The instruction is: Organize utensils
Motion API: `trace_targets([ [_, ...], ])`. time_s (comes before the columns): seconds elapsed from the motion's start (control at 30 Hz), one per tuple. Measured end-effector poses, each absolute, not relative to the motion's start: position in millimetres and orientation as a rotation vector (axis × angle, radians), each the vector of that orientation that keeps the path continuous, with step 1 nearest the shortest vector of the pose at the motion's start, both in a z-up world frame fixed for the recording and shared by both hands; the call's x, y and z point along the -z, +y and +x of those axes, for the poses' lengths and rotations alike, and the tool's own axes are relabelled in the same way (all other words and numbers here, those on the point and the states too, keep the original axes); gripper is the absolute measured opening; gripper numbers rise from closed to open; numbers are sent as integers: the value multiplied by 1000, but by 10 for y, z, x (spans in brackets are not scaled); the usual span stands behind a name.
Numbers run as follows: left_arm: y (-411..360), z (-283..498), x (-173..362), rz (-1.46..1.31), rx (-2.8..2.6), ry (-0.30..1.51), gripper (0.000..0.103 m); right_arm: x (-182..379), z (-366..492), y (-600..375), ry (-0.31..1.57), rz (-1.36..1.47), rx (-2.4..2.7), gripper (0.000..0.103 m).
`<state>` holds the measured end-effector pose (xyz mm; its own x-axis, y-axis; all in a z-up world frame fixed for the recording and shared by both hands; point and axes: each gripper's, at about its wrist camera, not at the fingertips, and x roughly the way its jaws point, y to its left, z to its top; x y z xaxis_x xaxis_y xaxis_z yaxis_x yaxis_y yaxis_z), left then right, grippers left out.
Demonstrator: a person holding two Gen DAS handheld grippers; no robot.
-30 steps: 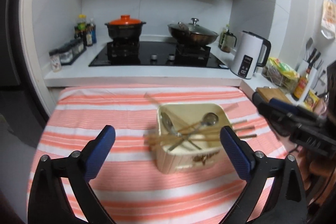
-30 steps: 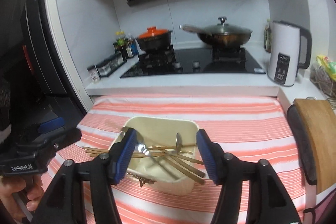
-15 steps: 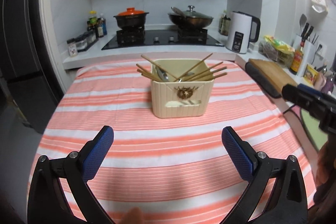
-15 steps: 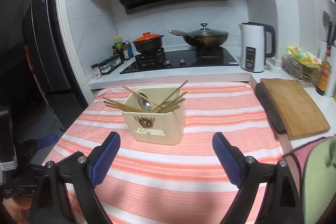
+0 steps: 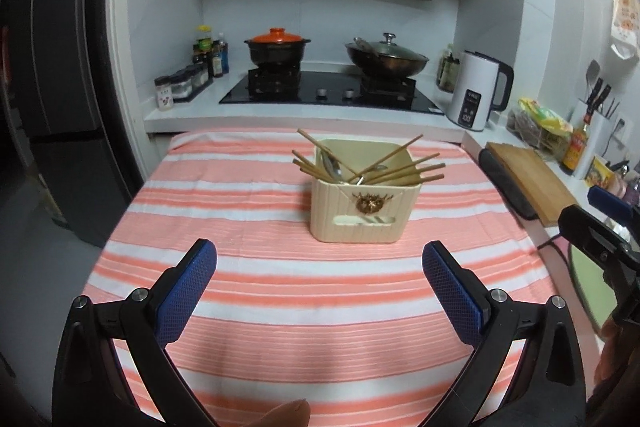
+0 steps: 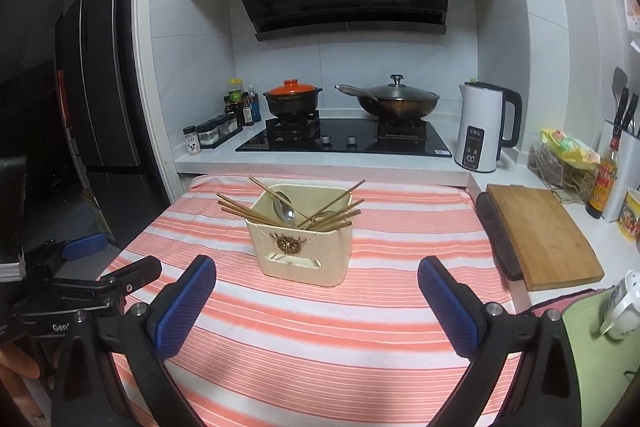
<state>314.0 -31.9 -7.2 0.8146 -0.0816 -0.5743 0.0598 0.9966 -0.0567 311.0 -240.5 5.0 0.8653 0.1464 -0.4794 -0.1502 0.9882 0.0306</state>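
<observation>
Left gripper [image 5: 319, 263]: jaws spread wide apart, nothing held between them; blue pads [image 5: 186, 291] are seen above the striped cloth, well short of the holder.

Right gripper [image 6: 317, 279]: jaws likewise wide apart and empty, positioned over the near part of the cloth. Its body is also seen at the right edge of the left wrist view.

Utensil holder [image 5: 365, 209]: cream, square, ribbed, with a gold emblem on its front face. It is set upright on the cloth, toward the far middle of the covered surface, apart from both grippers.

Chopsticks [image 5: 412, 173]: wooden, several, lodged in the holder at slanting angles, with ends projecting past its left and right rims.

Spoons [image 6: 283, 209]: metal, seen inside the holder among the chopsticks; the exact count cannot be told.

Striped cloth [image 5: 248, 211]: orange and white, spread over the surface under the holder.

Counter [image 6: 224, 157]: white, behind the cloth. A black gas hob [image 6: 344, 141] is set in it, with an orange-lidded clay pot [image 6: 293, 99] on the left burner and a lidded wok [image 6: 394, 101] on the right.

Electric kettle [image 6: 482, 127]: white, placed right of the hob.

Cutting board [image 6: 540, 233]: wooden, laid beside the cloth's right edge.

Spice jars [image 6: 210, 133]: ranged left of the hob.
</observation>
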Motion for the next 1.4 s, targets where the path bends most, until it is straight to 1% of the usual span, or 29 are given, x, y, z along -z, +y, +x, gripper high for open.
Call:
trace_targets([
  [0.27,-288,3027,-69,-13,-6,561,103,-172,3018,-2323,492,-37,-161,103],
  [0.6,-259,2889,-237,6,-11,555,103,-303,2902,-2254,513,-75,-146,103],
  [1.4,-332,2784,-305,28,-13,543,103,-335,2819,-2267,539,-59,-146,103],
])
